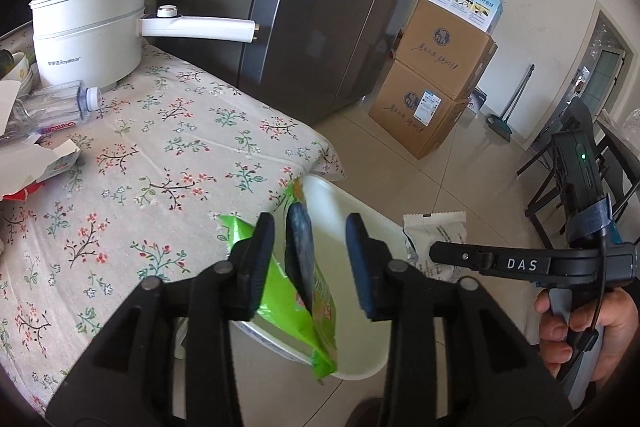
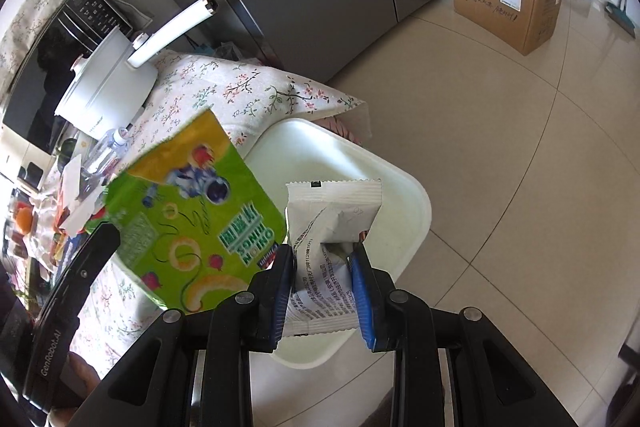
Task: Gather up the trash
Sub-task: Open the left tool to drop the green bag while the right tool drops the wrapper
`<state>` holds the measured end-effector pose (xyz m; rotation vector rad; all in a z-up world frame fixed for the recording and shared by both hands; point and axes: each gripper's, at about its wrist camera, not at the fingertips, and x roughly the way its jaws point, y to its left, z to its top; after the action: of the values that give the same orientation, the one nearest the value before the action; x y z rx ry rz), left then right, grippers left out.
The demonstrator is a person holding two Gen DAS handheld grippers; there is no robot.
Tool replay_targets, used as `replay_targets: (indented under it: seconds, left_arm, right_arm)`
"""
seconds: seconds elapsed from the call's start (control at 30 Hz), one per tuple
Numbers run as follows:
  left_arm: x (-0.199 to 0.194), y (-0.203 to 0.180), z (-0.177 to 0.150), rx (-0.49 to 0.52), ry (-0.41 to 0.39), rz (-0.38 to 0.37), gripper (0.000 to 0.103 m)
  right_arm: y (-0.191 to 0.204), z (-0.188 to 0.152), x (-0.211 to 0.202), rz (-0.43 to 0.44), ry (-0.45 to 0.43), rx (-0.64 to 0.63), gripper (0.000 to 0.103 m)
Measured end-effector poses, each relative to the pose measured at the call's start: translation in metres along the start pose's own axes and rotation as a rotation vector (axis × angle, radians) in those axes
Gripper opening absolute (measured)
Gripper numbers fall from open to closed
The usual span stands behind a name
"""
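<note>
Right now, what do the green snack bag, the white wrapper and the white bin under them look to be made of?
Green snack bag: thin printed plastic film, glossy; it creases and catches light.
White wrapper: matte plastic film, probably; crimped serrated top edge, crumpled where the right gripper pinches it.
White bin: rigid moulded plastic by the look, smooth with a soft sheen and a rounded rim.
</note>
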<state>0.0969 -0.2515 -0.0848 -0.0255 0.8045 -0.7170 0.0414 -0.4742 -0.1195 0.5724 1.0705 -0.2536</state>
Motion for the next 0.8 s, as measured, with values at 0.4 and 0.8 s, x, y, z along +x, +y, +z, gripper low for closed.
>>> replay_targets:
  seconds: [0.4,0.8]
  left_arm:
    - [-0.009,0.026,-0.001,0.015,0.058,0.253,0.1]
    - [-0.017,0.045,-0.003,-0.007,0.075,0.358,0.102]
  right_arm:
    - [0.005,0.003,0.003,0.007,0.005,0.022,0.038]
    - [0.008,0.008,-0.005,0.009,-0.033,0.053,0.083]
